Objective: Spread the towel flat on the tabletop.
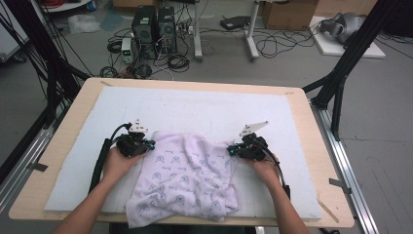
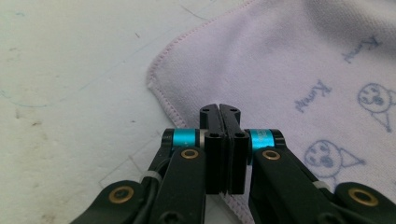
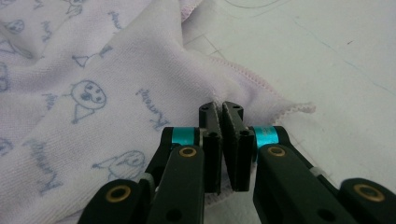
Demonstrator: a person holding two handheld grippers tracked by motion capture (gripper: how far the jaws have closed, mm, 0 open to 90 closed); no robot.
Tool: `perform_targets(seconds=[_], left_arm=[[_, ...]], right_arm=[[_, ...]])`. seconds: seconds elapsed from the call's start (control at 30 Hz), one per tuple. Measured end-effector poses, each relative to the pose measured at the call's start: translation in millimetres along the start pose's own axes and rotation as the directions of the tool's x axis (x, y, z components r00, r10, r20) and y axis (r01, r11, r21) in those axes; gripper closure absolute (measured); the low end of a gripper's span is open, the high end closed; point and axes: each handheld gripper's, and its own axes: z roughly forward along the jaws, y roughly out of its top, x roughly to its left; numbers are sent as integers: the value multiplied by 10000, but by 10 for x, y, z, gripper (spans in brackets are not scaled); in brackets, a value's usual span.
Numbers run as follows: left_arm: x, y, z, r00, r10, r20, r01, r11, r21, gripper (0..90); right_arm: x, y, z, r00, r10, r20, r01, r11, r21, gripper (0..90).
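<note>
A crumpled pale lilac towel (image 1: 187, 178) printed with small blue figures is shown at the lower centre of the high view, on a white foam mat (image 1: 204, 109) whose upper half lies bare. The left gripper (image 1: 146, 145) is pressed together on the towel's hemmed upper-left corner. The right gripper (image 1: 233, 150) is pinched on the hemmed edge at the upper-right corner, with bare mat beyond both.

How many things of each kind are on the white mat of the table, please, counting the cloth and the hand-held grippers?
Printed lilac towel: 1
Hand-held grippers: 2, the left gripper and the right gripper, each shut on a far corner of the towel
Total: 3
</note>
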Motion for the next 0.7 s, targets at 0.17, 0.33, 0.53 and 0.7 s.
perform_targets(seconds=[0.17, 0.33, 0.53, 0.7], left_arm=[[38, 112, -81, 9986, -163, -502, 147, 9994, -316, 888], [218, 494, -282, 9921, -493, -1154, 367, 9934, -1089, 889], [487, 1070, -405, 9748, -783, -2088, 257, 9695, -2438, 849], [572, 987, -238, 9862, -873, -1406, 659, 9864, -1507, 613]], right_arm=[[-45, 190, -131, 9979, -316, 568, 301, 9992, 272, 874], [-160, 493, -373, 9904, -728, 1171, 718, 9973, 121, 875], [-491, 1141, -669, 9418, -995, 3212, 1135, 9932, -250, 800], [-649, 995, -504, 9565, 124, 2915, 90, 9974, -721, 526]])
